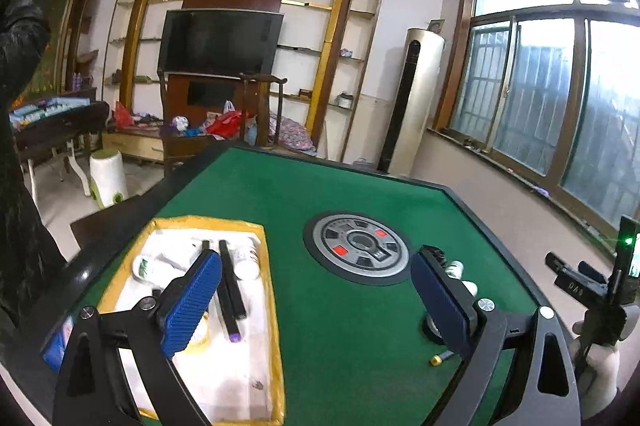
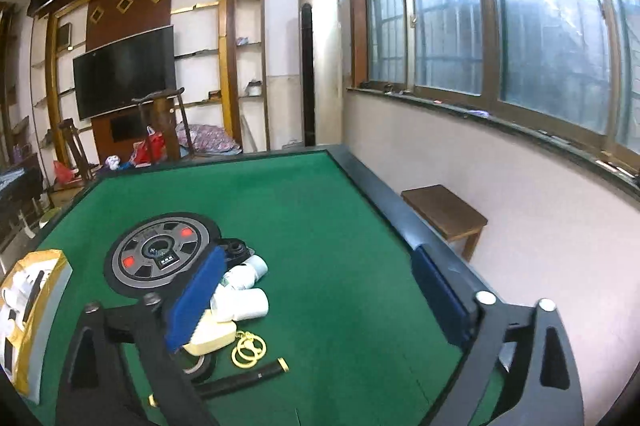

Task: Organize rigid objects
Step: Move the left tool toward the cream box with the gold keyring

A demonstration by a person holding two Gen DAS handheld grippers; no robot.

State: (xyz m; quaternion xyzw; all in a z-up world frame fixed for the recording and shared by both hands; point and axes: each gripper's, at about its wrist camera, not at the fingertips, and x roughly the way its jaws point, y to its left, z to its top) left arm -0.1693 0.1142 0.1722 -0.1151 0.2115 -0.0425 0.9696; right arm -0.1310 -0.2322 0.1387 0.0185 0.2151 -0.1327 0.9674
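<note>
Green felt (image 1: 340,306) of the table stretches under both of my grippers. My left gripper (image 1: 316,306) stands with jaws spread wide and nothing between them; one blue pad hangs above the yellow-edged white tray (image 1: 272,306) at the table's left side. Inside that tray lie two black sticks (image 1: 232,278) and some white bottles (image 1: 154,266). My right gripper (image 2: 316,310) is likewise released, jaws wide, gripping nothing. Just beside its left pad sits a cluster on the felt: white bottles (image 2: 244,290), a cream case (image 2: 212,340), yellow rings (image 2: 248,350), a black stick with a gold end (image 2: 248,376). This cluster lies near the round grey centre dial (image 2: 160,254), well apart from the tray
</note>
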